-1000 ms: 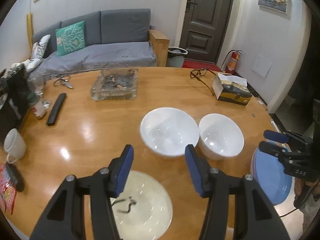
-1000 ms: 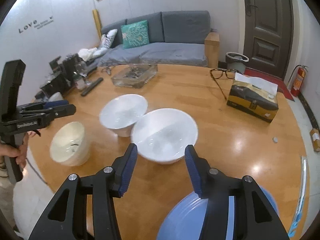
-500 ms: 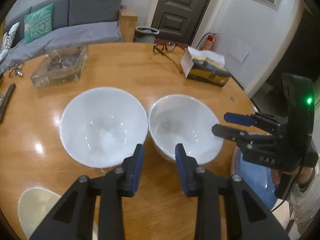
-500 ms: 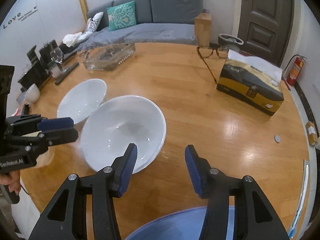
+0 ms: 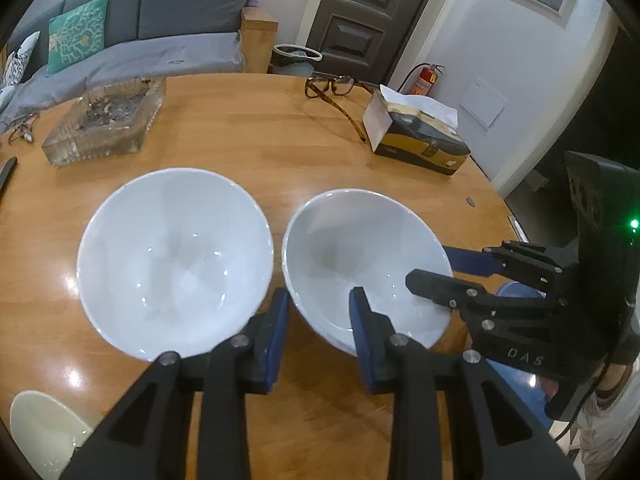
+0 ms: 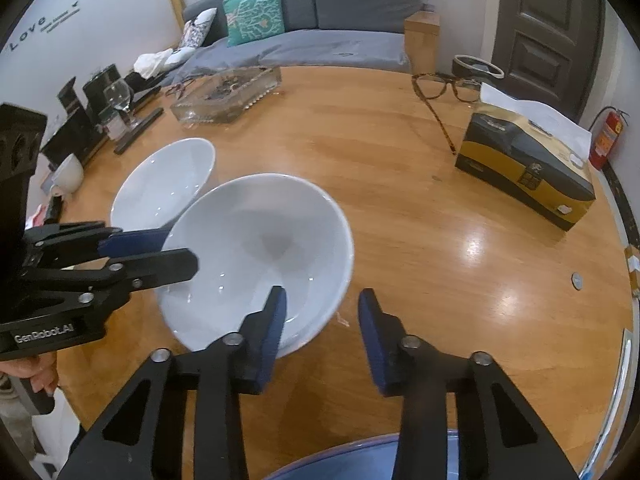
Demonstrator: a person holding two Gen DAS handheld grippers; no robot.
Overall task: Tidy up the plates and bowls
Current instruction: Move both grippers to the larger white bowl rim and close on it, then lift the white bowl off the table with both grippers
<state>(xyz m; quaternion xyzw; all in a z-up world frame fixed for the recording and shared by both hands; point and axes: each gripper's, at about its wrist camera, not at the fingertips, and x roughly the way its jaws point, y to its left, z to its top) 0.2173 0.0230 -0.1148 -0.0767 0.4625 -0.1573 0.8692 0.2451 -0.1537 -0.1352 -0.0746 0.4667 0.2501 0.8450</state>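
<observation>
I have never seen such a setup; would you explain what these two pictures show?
There is no robot: a person holds a two-fingered gripper in each hand, each carrying a wide-angle camera that looks along its jaws. One picture comes from the left gripper, the other from the right gripper. The table holds a white bowl, a second white bowl, a blue plate, a cream dish, an ashtray, spectacles and a tissue box. Both grippers straddle the second white bowl's rim; the right jaws are closing, not yet pinching, and whether the left jaws grip is unclear.
</observation>
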